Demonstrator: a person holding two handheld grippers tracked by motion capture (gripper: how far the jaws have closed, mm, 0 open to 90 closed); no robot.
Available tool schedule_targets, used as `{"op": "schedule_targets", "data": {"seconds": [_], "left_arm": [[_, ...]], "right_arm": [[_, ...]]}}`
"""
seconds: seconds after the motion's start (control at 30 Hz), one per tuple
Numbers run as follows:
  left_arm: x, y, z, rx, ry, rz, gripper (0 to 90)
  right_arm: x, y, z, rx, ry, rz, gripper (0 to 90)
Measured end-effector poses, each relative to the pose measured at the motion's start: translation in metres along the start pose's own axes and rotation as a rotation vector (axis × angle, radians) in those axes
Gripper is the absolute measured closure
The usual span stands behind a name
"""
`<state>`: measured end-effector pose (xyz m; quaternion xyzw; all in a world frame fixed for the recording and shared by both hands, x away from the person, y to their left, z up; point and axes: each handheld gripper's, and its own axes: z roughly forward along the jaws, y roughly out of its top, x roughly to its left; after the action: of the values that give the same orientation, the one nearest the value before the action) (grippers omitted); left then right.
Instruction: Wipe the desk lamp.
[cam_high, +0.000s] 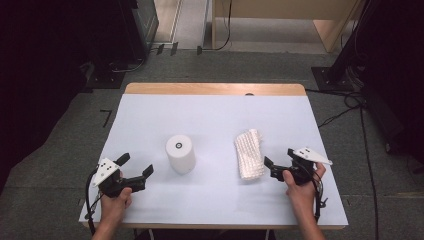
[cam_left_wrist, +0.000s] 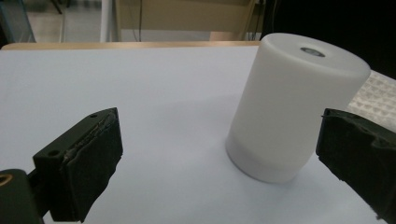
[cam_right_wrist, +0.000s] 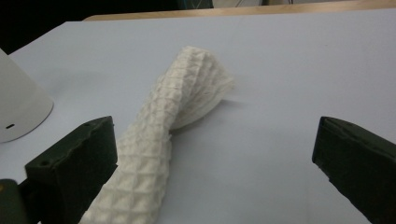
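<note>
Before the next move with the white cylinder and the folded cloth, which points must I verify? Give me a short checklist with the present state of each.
1. Left gripper open wide enough for the white cylinder: ok, jaws stand apart in the left gripper view.
2. Right gripper open: ok, jaws apart, nothing pressed between them.
3. Cylinder upright on the white table cover: ok.
4. Folded cloth free of both grippers: ok; it lies partly twisted on the cover, close to one right jaw.
5. Cylinder and cloth apart: ok, a bare gap shows between them in the high view.
6. Whether the cylinder is heavy or slippery: cannot tell.
</note>
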<state>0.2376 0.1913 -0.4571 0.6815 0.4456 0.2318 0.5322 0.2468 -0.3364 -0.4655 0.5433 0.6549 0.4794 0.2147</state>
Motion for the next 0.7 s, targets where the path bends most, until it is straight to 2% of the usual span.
{"op": "schedule_targets", "data": {"seconds": [0.03, 0.2, 0.23, 0.3, 0.43, 0.5, 0.53, 0.6, 0.67, 0.7], "left_arm": [[0.000, 0.000, 0.000, 0.000, 0.000, 0.000, 0.9], [0.017, -0.007, -0.013, 0.009, 0.042, -0.029, 1.0], [0.017, -0.007, -0.013, 0.009, 0.042, -0.029, 0.9], [0.025, -0.010, -0.018, 0.009, 0.063, -0.039, 0.9], [0.031, -0.013, -0.019, 0.017, 0.084, -0.039, 1.0], [0.033, -0.016, -0.017, 0.026, 0.080, -0.046, 1.0], [0.032, -0.017, -0.016, 0.031, 0.078, -0.041, 1.0], [0.031, -0.019, -0.013, 0.041, 0.079, -0.029, 1.0], [0.030, -0.020, -0.012, 0.044, 0.074, -0.020, 1.0], [0.030, -0.021, -0.011, 0.045, 0.073, -0.031, 1.0]], "right_arm": [[-0.003, -0.001, -0.004, -0.003, -0.001, -0.004, 0.0], [-0.021, -0.009, -0.027, -0.023, -0.063, 0.001, 0.0], [-0.021, -0.009, -0.027, -0.023, -0.063, 0.001, 0.0], [-0.034, -0.017, -0.040, -0.019, -0.106, 0.002, 0.0], [-0.047, -0.024, -0.051, -0.022, -0.133, 0.013, 0.0], [-0.054, -0.029, -0.056, -0.028, -0.149, 0.023, 0.0], [-0.058, -0.032, -0.059, -0.032, -0.154, 0.040, 0.0], [-0.063, -0.036, -0.062, -0.038, -0.164, 0.045, 0.0], [-0.067, -0.038, -0.063, -0.044, -0.164, 0.049, 0.0], [-0.068, -0.038, -0.063, -0.045, -0.160, 0.066, 0.0]]}}
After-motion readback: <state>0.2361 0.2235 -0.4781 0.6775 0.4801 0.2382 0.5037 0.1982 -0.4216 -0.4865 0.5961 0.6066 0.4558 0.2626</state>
